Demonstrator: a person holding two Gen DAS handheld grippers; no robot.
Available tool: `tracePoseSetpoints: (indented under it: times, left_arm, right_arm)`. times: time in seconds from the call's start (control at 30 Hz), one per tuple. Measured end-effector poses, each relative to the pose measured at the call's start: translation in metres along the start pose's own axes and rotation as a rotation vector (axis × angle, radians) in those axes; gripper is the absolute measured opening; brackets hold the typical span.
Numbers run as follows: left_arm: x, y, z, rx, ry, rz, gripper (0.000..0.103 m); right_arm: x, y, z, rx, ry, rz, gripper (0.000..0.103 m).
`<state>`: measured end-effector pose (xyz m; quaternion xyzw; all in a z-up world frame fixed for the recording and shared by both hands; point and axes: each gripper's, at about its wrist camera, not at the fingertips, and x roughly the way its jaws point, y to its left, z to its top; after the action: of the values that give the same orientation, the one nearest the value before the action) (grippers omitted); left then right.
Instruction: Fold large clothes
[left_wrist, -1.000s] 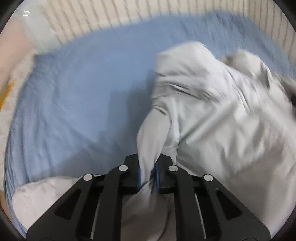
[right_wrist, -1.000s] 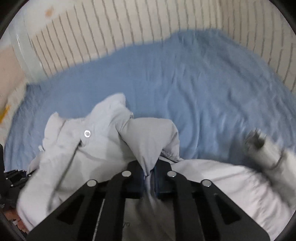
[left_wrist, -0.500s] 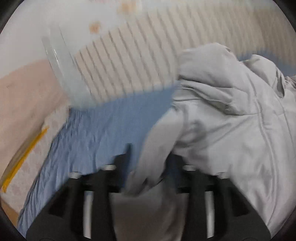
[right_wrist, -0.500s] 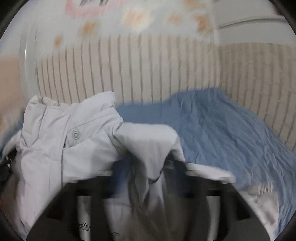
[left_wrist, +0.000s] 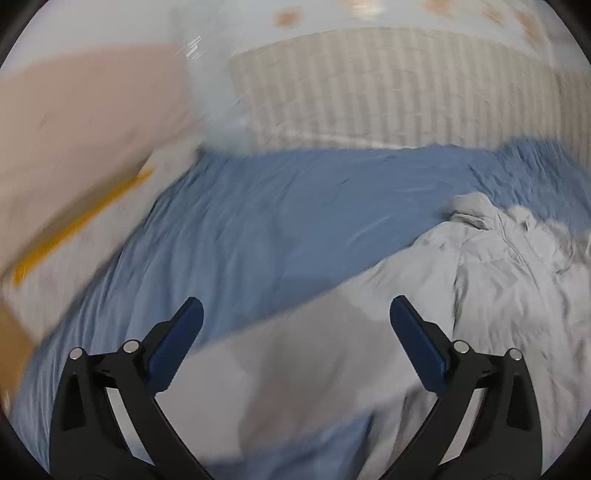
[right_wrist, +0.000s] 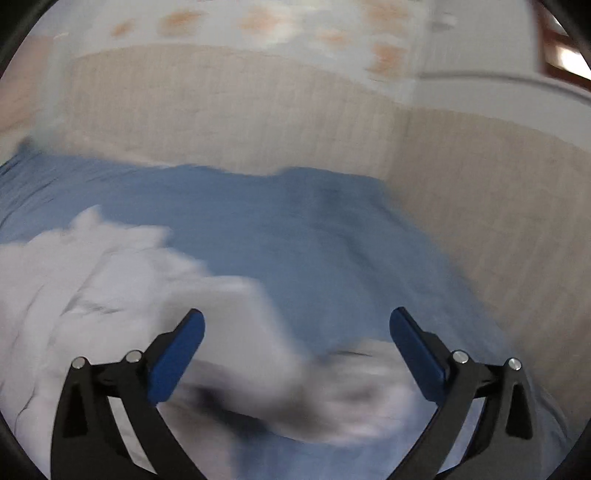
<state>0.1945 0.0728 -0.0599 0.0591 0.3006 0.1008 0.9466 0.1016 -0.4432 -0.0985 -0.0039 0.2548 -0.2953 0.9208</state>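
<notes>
A pale grey jacket (left_wrist: 480, 295) lies crumpled on the blue bed sheet (left_wrist: 277, 221), at the right of the left wrist view. One of its sleeves (left_wrist: 295, 369) stretches out below my left gripper (left_wrist: 295, 306). That gripper's jaws are opening wide and its pads touch no cloth. In the right wrist view the jacket (right_wrist: 74, 288) fills the left side, blurred. A loose sleeve (right_wrist: 229, 321) drops away under my right gripper (right_wrist: 296, 315). Its jaws are opening too, and nothing is pressed between them.
A beige striped padded surround (left_wrist: 369, 92) borders the far side of the bed and runs along the right (right_wrist: 498, 221). At the left, past the sheet's edge, are a pale panel (left_wrist: 74, 110) and a yellow strip (left_wrist: 74, 229). The sheet (right_wrist: 295, 229) lies bare beyond the jacket.
Both grippers were shut on jacket sleeves, swung the jacket upward, then let go. The jacket has dropped onto the sheet and both pairs of jaws now stand wide apart.
</notes>
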Motion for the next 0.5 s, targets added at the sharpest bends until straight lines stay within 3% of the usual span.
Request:
tracePoseSetpoints:
  times: [0.07, 0.2, 0.27, 0.37, 0.5]
  left_arm:
    - [-0.032, 0.049, -0.02, -0.166, 0.042, -0.008, 0.1]
    - [-0.058, 0.109, -0.048, -0.44, 0.099, -0.043, 0.1]
    - [-0.059, 0.117, -0.057, -0.465, 0.107, -0.044, 0.1]
    - [-0.045, 0.097, -0.064, -0.403, 0.116, -0.043, 0.1]
    - [-0.037, 0.07, -0.053, -0.369, 0.032, -0.151, 0.1]
  right_arm:
    - [-0.021, -0.063, -0.011, 0.23, 0.063, -0.015, 0.1]
    - [-0.05, -0.128, -0.055, 0.448, 0.159, -0.1, 0.101]
    - [-0.056, -0.144, -0.077, 0.523, 0.216, -0.086, 0.101]
    - [-0.065, -0.156, -0.094, 0.619, 0.25, -0.066, 0.101]
    - [-0.065, -0.158, -0.101, 0.677, 0.241, -0.058, 0.101]
